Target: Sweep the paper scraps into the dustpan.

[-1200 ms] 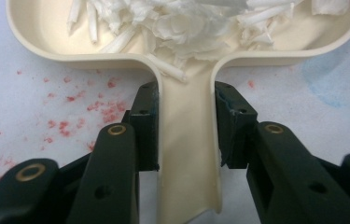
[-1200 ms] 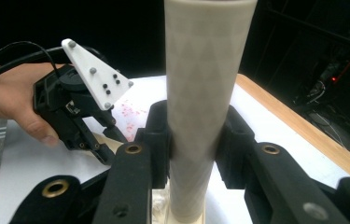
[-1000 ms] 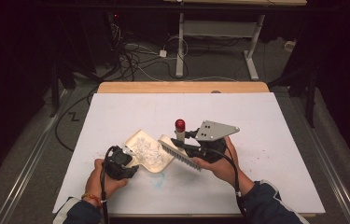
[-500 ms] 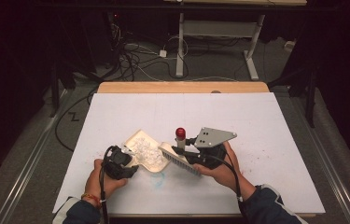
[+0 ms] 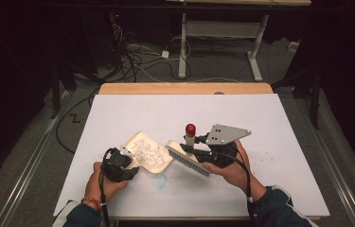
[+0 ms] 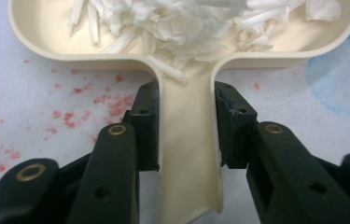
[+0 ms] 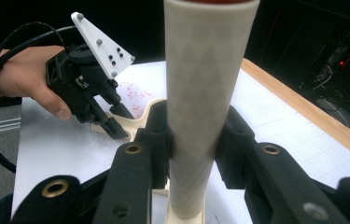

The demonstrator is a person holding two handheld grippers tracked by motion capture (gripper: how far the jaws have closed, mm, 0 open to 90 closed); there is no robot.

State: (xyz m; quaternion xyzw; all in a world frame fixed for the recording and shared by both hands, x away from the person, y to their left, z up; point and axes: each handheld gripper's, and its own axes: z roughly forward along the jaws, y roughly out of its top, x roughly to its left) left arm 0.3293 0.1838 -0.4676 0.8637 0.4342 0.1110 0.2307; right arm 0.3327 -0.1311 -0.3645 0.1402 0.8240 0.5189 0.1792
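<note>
Seen from above at a white table (image 5: 279,123), wooden strip along its far edge. At left, left gripper (image 5: 127,160) clamped on the stem of a cream plastic dustpan (image 5: 147,152). Smooth, glossy, shallow, with rounded corners and a raised rim. In the left gripper view, black jaws pressing the narrow handle (image 6: 189,140) from both sides, handle running straight out between the fingers (image 6: 145,122), tray spreading wide just beyond the fingertips. Long axis of the handle in line with the jaws; from above, tray pointing away and to the right of the hand. Heaped in the tray, white scraps (image 6: 177,23), shredded and curled, some rolled into thin sticks. On the table beside the left finger, red specks (image 6: 102,100); beyond the right finger, a pale blue smudge (image 6: 336,84).

Further right, right gripper (image 5: 199,150) clenched on a brush (image 5: 188,159) with a pale, matte, cylindrical handle (image 7: 204,102) and a red cap (image 5: 190,129). In the right gripper view, handle standing upright between the fingers (image 7: 156,135), crosswise to the jaws. From above, long bristle head just below and left of the fingertips, near the dustpan's right edge, slanting down to the right. Grey three-cornered plate (image 5: 227,134) riding on top.
</note>
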